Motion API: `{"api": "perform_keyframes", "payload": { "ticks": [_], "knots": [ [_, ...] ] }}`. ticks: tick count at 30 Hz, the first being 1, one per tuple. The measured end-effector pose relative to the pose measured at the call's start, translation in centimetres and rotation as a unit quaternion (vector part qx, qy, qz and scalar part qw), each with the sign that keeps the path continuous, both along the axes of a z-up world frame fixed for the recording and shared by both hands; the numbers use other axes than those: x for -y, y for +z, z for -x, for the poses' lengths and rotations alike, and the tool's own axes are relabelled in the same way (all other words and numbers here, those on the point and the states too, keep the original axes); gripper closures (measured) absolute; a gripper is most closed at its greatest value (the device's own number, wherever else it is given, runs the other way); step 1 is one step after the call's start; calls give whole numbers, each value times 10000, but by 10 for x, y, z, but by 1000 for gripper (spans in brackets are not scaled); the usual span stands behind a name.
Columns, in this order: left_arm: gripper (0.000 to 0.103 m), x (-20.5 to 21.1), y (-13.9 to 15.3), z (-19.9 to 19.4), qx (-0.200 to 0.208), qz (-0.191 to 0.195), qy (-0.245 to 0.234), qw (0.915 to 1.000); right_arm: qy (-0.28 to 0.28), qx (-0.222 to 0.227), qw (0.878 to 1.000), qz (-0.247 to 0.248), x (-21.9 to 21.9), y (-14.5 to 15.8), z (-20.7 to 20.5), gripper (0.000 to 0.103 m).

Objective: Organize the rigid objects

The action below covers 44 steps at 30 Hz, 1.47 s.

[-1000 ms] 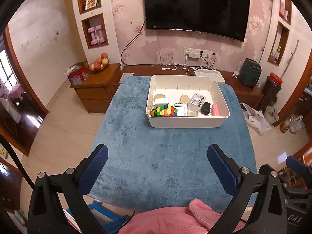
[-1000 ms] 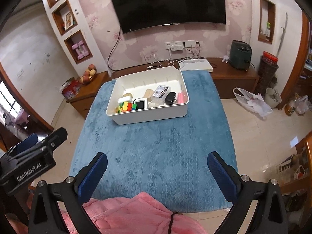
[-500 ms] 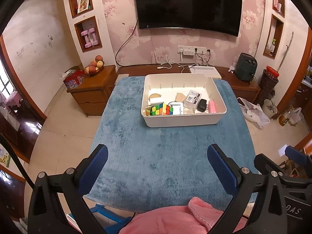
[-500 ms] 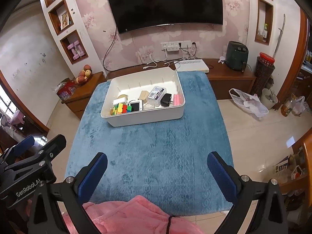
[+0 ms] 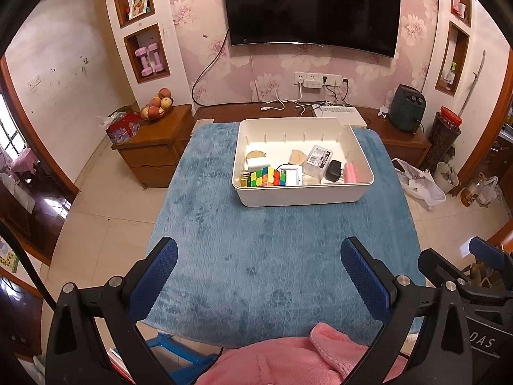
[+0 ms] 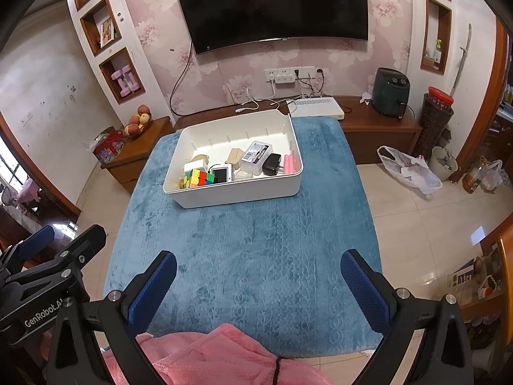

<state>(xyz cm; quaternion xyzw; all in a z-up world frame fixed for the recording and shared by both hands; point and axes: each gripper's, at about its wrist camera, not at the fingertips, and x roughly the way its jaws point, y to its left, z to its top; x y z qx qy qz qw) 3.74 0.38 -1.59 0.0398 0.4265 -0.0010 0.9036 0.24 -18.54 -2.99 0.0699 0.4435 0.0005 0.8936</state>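
A white plastic bin (image 5: 301, 197) (image 6: 237, 194) stands at the far end of a table under a blue plush cloth (image 5: 275, 256) (image 6: 250, 256). Inside lie a colour cube (image 5: 264, 176) (image 6: 197, 178), a small white device with a screen (image 5: 291, 175) (image 6: 222, 173), a clear case (image 5: 317, 158) (image 6: 256, 155), a black charger (image 5: 334, 170) (image 6: 272, 163), a pink stick (image 5: 350, 172) (image 6: 290, 163) and some tan pieces. My left gripper (image 5: 258, 264) is open and empty above the near cloth. My right gripper (image 6: 258, 268) is open and empty too, well short of the bin.
A pink garment (image 5: 288, 359) (image 6: 208, 356) fills the near edge. Behind the table are a wooden TV bench (image 5: 384, 128) with cables, a router, a dark appliance (image 5: 408, 109) and a wall TV (image 5: 314, 12). A side cabinet with fruit (image 5: 157, 107) stands at the left; bags (image 6: 410, 168) lie on the tiled floor at the right.
Both views have drawn back and risen a little, so the bin looks smaller and farther. Both grippers stay open; nothing in the bin has moved.
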Motion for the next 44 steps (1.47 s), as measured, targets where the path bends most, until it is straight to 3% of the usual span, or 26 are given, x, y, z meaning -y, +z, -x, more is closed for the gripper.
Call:
{"api": "perform_keyframes", "payload": {
  "ticks": [35, 44],
  "knots": [
    [1, 8, -6, 0, -123, -121, -56, 9998, -61, -189, 9997, -171, 17, -10, -9, 0],
    [1, 2, -14, 0, -310, -166, -87, 9993, -77, -364, 9992, -159, 14, -17, -12, 0]
  ]
}}
